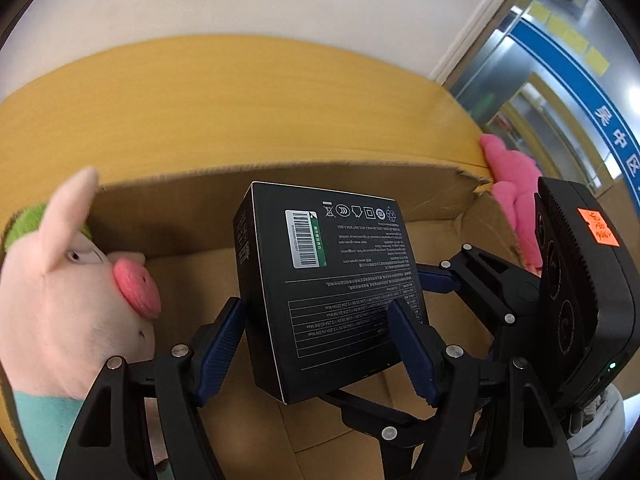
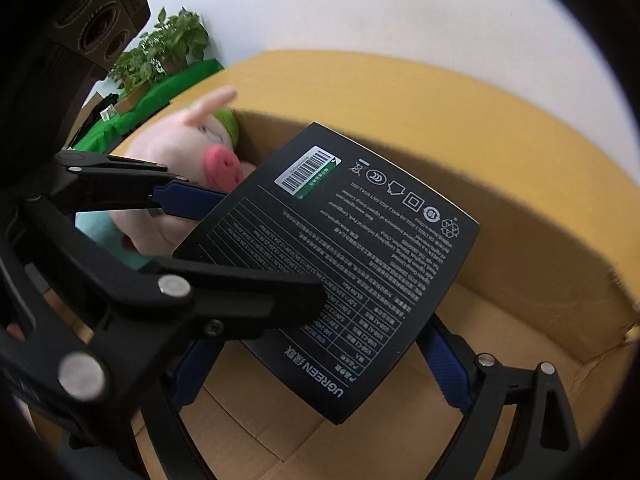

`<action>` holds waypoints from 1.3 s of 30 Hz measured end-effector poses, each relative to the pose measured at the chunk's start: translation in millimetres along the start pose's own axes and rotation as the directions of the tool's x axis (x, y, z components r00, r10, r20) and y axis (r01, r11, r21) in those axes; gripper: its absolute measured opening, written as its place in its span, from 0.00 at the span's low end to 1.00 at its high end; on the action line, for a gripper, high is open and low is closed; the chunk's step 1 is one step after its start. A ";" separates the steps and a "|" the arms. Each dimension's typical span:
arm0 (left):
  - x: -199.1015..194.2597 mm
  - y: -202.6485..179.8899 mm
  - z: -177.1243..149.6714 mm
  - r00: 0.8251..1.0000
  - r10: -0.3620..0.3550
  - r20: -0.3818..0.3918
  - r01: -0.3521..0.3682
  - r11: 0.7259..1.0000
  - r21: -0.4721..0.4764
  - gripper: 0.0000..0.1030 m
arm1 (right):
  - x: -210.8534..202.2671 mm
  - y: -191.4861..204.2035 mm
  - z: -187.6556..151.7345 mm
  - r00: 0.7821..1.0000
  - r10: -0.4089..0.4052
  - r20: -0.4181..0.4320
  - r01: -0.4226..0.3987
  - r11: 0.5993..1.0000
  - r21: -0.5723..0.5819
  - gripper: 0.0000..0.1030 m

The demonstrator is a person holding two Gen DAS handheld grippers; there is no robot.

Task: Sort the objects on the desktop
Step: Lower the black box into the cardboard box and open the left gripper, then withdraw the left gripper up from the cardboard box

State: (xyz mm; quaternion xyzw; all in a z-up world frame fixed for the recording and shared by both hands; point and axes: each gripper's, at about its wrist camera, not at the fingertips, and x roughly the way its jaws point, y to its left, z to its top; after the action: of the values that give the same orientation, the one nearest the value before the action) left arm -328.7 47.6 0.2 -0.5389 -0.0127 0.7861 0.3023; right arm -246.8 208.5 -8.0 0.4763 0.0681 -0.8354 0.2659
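Left gripper [image 1: 320, 344]: angled downward into the cardboard box [image 1: 280, 196]; blue fingers [image 1: 220, 348] clamp the black product box [image 1: 324, 276] by its sides.
Right gripper [image 2: 320, 364]: angled downward alongside; fingers [image 2: 448, 368] grip the same box.
Black product box: held tilted above the carton floor.
Pig plush [image 1: 76, 292]: leaning at the carton's left wall.

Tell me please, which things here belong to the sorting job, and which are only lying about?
Belonging to the job:
- black box, clamped between the jaws of the left gripper and of the right gripper
- cardboard box, open below it
- pig plush, at its left wall
- pink plush, at its right corner

Only lying about:
- potted plant
- green cloth
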 end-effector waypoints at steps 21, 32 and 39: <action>-154.2 -95.2 -97.3 0.875 0.280 0.395 -0.300 0.954 -0.011 0.86 | -136.9 70.4 -35.0 0.970 -0.207 0.127 0.198 0.977 0.082 0.92; -220.4 -136.1 -226.0 0.784 0.370 0.499 -0.369 0.924 -0.105 0.42 | -203.6 161.1 -101.4 0.878 -0.344 0.333 0.288 0.935 0.206 0.61; -231.9 -152.0 -264.2 0.782 0.329 0.529 -0.310 0.942 -0.127 0.27 | -237.0 194.1 -116.2 0.842 -0.361 0.401 0.294 0.930 0.221 0.61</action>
State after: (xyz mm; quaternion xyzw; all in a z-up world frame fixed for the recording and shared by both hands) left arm 22.2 -22.4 136.8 -0.2931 -0.0193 0.9456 0.1400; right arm 36.3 176.2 153.9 0.2776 0.0243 -0.9561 0.0905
